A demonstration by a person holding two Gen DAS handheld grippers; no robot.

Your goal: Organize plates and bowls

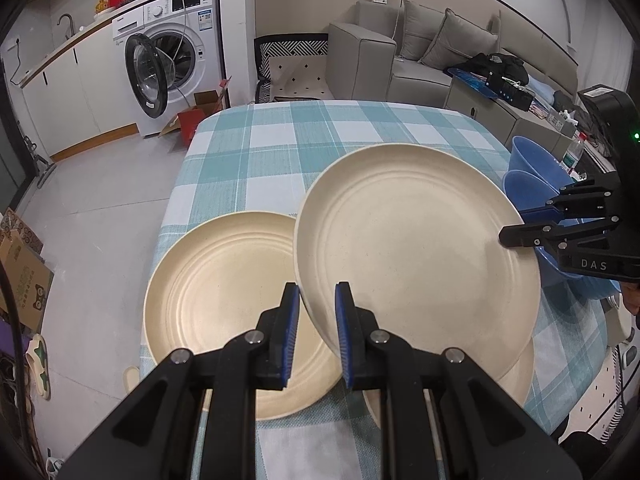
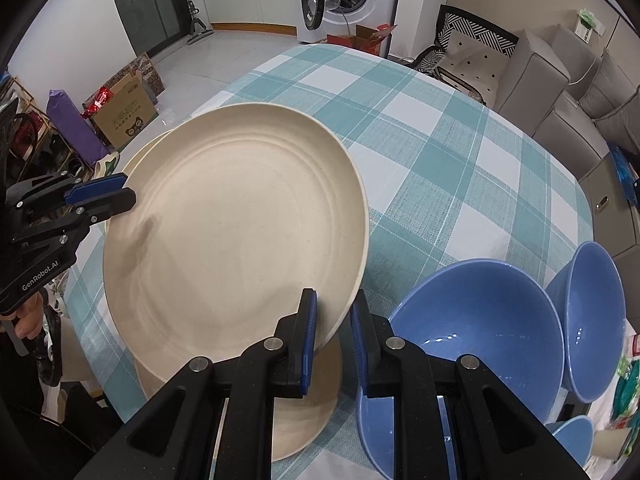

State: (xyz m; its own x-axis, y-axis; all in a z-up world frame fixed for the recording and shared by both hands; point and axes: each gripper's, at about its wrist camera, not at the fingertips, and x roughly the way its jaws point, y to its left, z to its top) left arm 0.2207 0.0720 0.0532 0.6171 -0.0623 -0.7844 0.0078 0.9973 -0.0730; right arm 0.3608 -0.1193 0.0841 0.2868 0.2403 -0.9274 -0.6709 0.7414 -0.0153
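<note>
Both the left gripper (image 1: pixel 317 334) and right gripper (image 2: pixel 333 344) seemingly pinch opposite rims of the raised plate (image 1: pixel 416 248), which hangs right of the flat plate (image 1: pixel 224 304)

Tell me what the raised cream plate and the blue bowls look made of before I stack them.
Raised cream plate: matte, faintly speckled, thin-rimmed with moulded rings; probably plastic or wheat-straw composite, though matte ceramic isn't excluded. Blue bowls: smooth and glossy with sharp light glints; glazed ceramic or shiny plastic, can't tell which.

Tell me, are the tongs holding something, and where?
Yes, the top plate. The left tongs pinch its rim on one side, and the right tongs pinch the opposite rim.
</note>
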